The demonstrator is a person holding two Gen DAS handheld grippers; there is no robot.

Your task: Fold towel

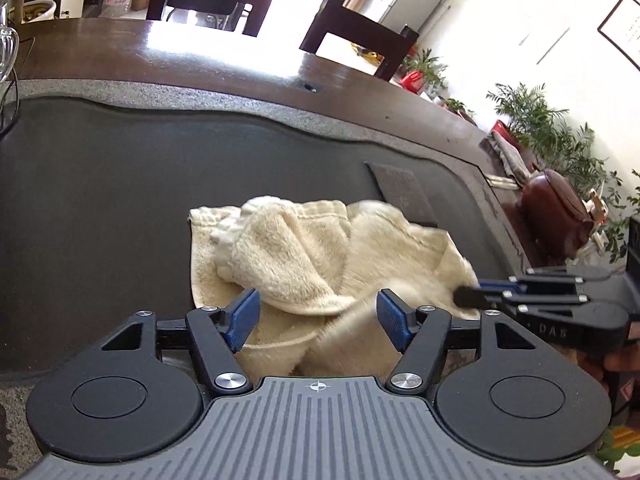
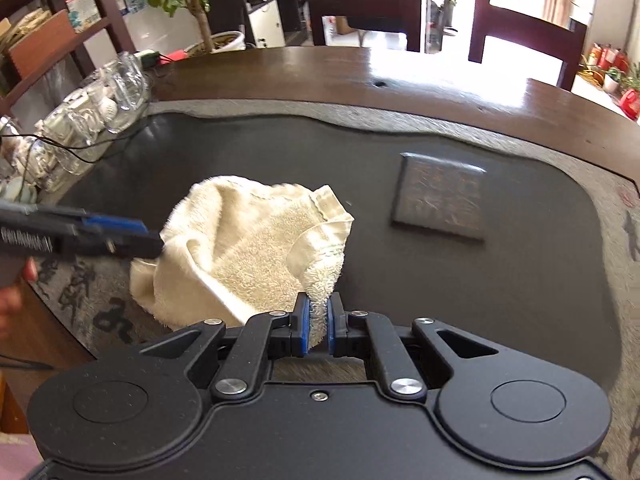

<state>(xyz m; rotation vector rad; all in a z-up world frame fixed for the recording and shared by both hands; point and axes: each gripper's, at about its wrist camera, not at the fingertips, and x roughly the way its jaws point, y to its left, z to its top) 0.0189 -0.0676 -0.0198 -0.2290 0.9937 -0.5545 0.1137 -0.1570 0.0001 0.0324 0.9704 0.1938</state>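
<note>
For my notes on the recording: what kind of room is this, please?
Probably a home dining or tea room. A large dark wooden table carries a stone tea tray, with dining chairs behind, and potted plants along the wall.

Cream towel (image 1: 320,256), dark grey tray (image 1: 120,184)

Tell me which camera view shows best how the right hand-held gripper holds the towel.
The right wrist view: there the right hand-held gripper has both pads closed on a bunch of the cream towel. The left wrist view shows this gripper only from the side, at the towel's right edge, blurred, so the grip cannot be judged there.
</note>
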